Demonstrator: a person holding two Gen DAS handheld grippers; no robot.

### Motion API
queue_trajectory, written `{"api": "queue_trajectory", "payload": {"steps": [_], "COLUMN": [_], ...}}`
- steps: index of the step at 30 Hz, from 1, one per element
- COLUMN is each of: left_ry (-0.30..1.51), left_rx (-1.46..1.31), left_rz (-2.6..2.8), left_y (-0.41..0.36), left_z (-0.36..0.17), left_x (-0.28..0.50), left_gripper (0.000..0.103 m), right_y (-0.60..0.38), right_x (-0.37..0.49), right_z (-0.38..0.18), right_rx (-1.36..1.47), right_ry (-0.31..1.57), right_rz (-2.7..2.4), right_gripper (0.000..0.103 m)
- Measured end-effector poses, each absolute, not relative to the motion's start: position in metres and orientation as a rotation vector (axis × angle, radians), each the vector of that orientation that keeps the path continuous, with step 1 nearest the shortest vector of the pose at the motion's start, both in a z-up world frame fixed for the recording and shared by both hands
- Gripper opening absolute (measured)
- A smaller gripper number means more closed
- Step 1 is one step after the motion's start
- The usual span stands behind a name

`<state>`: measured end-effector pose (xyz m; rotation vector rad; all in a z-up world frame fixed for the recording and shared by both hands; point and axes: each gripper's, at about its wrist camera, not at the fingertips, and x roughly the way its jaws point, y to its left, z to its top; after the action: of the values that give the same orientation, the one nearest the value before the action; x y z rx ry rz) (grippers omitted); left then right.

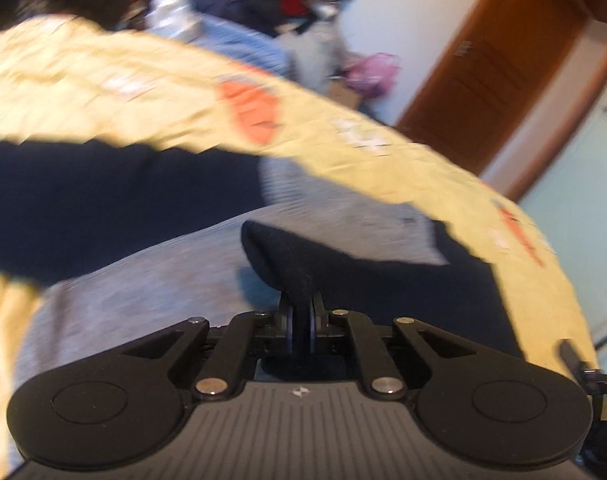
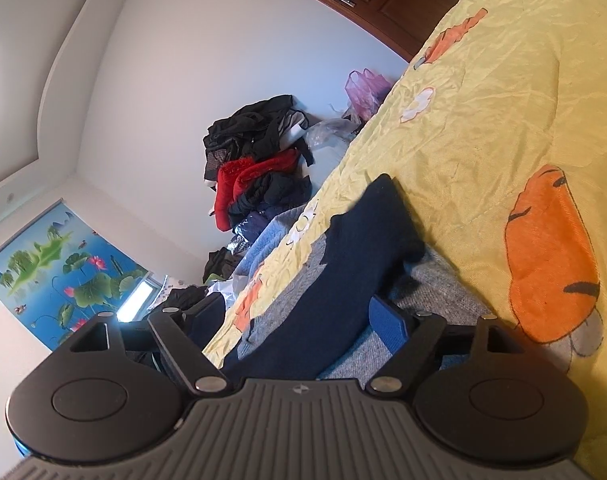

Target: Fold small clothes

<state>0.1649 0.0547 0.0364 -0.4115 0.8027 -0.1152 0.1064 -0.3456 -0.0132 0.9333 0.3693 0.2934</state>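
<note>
Pinching navy sleeve (image 1: 299, 264) edge, left gripper (image 1: 301, 330); yellow bedspread (image 1: 383, 160) beyond.

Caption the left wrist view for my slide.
Left tool pinching navy cloth above a yellow sheet.

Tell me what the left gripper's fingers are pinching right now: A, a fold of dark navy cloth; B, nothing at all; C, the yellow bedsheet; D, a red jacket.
A: in the left wrist view the left gripper has its fingers closed tight on a raised fold of the dark navy cloth, above the grey garment.
</note>
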Motion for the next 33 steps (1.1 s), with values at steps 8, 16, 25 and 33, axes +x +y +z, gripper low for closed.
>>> {"api": "queue_trajectory", "payload": {"steps": [8, 16, 25, 33], "left_ry": [0.728, 0.693, 0.692, 0.7], "left_rx": [-0.36, -0.364, -0.397, -0.393], "left_rz": [-0.107, -0.109, -0.121, -0.131], "left_y": [0.055, 0.054, 0.058, 0.064], "left_z": [0.008, 0.004, 0.003, 0.008], "left_x": [0.152, 0.147, 0.146, 0.145], "left_gripper": [0.007, 0.009, 0.009, 0.013], "right_y": [-0.345, -0.313, -0.277, -0.247], "right_x": [0.107, 0.158, 0.243, 0.249], "right_z": [-0.011, 0.053, 0.016, 0.013], "right_rx": [0.912, 0.511, 0.099, -0.078], "right_ry": [0.377, 0.365, 0.638, 0.688], "right_rz": [0.294, 0.313, 0.228, 0.197], "right_gripper": [0.082, 0.1, 0.093, 0.103]}}
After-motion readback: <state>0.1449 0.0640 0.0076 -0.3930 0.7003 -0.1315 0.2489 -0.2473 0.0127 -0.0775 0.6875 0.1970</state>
